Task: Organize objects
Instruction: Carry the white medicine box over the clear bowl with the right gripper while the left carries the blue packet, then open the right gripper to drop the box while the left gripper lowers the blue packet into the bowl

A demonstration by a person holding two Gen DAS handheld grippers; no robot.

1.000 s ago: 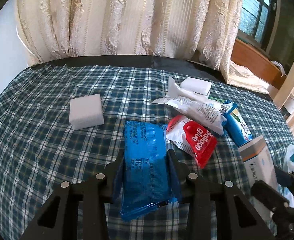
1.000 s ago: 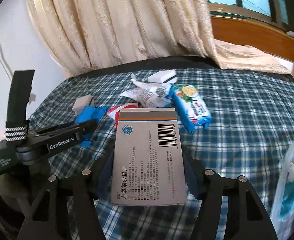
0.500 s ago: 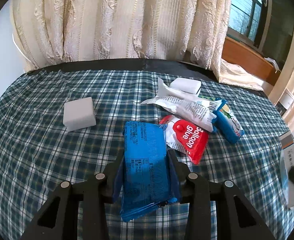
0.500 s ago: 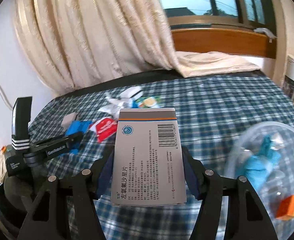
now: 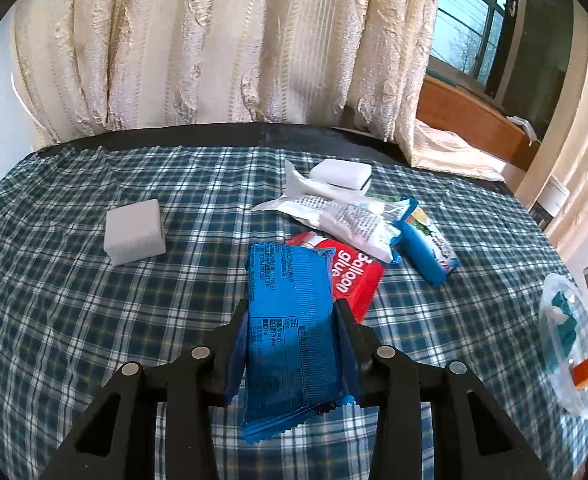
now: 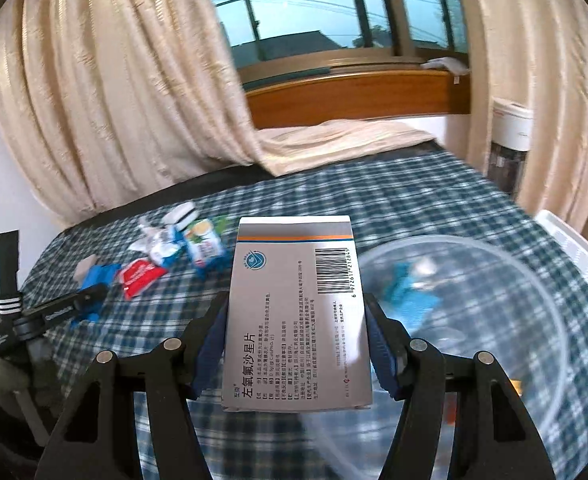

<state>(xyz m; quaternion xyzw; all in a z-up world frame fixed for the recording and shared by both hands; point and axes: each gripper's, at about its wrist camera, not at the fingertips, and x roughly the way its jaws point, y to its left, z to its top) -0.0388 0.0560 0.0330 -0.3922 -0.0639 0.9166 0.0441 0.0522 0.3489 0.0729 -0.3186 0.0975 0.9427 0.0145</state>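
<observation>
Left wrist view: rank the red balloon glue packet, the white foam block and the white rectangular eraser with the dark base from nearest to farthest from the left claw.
1. Red balloon glue packet, just right of the left claw, partly under the blue wrapper it grips.
2. White foam block, off to the left, mid-cloth.
3. White rectangular eraser with the dark base, farthest, near the cloth's back edge.

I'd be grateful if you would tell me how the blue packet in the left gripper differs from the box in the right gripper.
The blue packet is a soft foil wrapper with crimped ends; the medicine box is stiff grey-white cardboard with an orange stripe and a barcode. The packet hangs over bare plaid cloth, the box just before the clear bowl. Both are clamped by their long sides, in the left gripper and right gripper.
</observation>
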